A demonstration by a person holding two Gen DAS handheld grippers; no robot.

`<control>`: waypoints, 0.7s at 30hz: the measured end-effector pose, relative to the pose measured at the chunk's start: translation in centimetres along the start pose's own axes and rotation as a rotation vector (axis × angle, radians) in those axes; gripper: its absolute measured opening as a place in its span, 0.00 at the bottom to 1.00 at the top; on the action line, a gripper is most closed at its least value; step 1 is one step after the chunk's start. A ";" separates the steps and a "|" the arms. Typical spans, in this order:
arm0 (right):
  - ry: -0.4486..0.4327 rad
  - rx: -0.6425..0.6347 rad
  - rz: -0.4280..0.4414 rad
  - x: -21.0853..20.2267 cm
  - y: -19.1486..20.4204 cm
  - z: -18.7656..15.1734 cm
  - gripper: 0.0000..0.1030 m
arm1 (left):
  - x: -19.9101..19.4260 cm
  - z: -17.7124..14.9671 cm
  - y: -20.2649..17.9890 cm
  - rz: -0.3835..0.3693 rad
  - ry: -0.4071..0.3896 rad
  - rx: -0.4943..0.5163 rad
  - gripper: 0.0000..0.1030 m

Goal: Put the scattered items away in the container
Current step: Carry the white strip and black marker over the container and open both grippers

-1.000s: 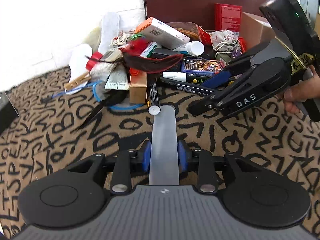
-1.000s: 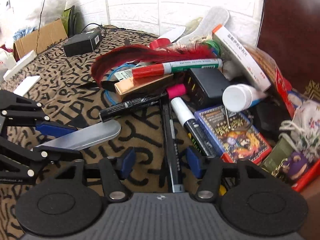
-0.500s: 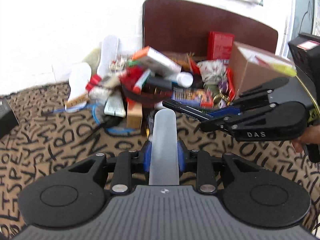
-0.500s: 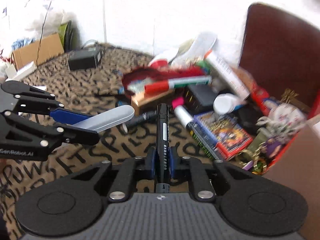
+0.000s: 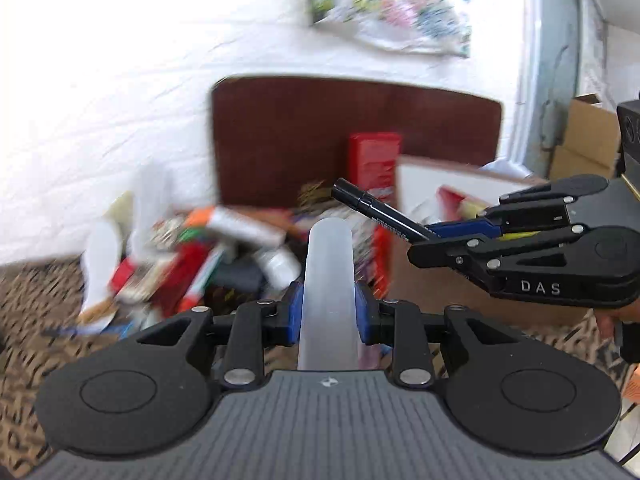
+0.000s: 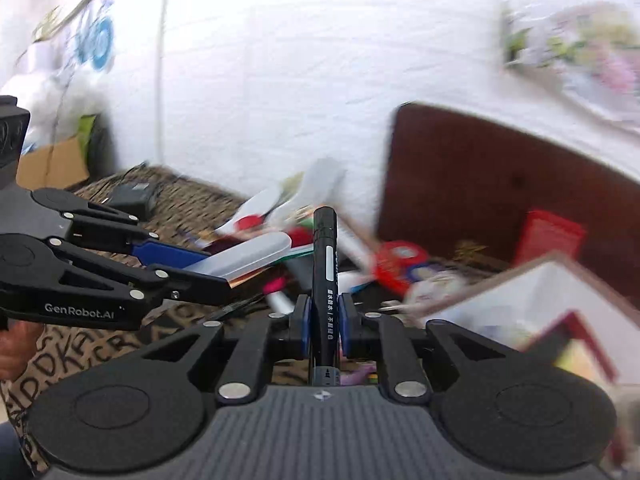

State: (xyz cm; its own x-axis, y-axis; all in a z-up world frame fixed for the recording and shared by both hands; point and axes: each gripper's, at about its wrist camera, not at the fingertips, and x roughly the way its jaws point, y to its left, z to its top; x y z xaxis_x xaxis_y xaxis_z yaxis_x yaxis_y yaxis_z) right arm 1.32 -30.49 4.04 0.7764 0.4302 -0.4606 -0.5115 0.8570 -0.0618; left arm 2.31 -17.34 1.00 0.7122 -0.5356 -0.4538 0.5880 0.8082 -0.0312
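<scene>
My left gripper (image 5: 328, 312) is shut on a flat grey-white strip (image 5: 329, 276) with a rounded tip that points forward. My right gripper (image 6: 324, 324) is shut on a black marker (image 6: 325, 272) that stands up between the blue pads. Each gripper shows in the other's view: the right gripper (image 5: 430, 236) with the marker (image 5: 376, 210) at the right, the left gripper (image 6: 200, 264) with the strip (image 6: 248, 254) at the left. Both are raised above the blurred pile of scattered items (image 5: 208, 256). A cardboard box (image 5: 432, 240) stands at the right of the pile.
A dark brown board (image 5: 320, 136) leans on the white wall behind the pile, with a red box (image 5: 374, 164) in front of it. The floor cloth (image 6: 80, 360) is tan with black letters. A black adapter (image 6: 130, 198) and a cardboard box (image 6: 52, 164) lie far left.
The right gripper closed on the black marker and lifted it off the cloth. Both grippers rose and tilted up, so the wall and board now fill the views. The left kept the strip.
</scene>
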 end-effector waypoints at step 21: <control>0.079 0.332 -0.409 -5.2 -18.9 -6.4 0.13 | 13.7 6.4 -10.3 -0.141 0.065 0.085 0.27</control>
State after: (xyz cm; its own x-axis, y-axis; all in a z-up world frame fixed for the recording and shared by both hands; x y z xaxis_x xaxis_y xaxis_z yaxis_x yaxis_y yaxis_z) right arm 4.59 -50.70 1.92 0.8513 0.0304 -0.5237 -0.0190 0.9995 0.0271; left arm 8.47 -34.56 0.84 0.5955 -0.6229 -0.5073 0.7126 0.7011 -0.0243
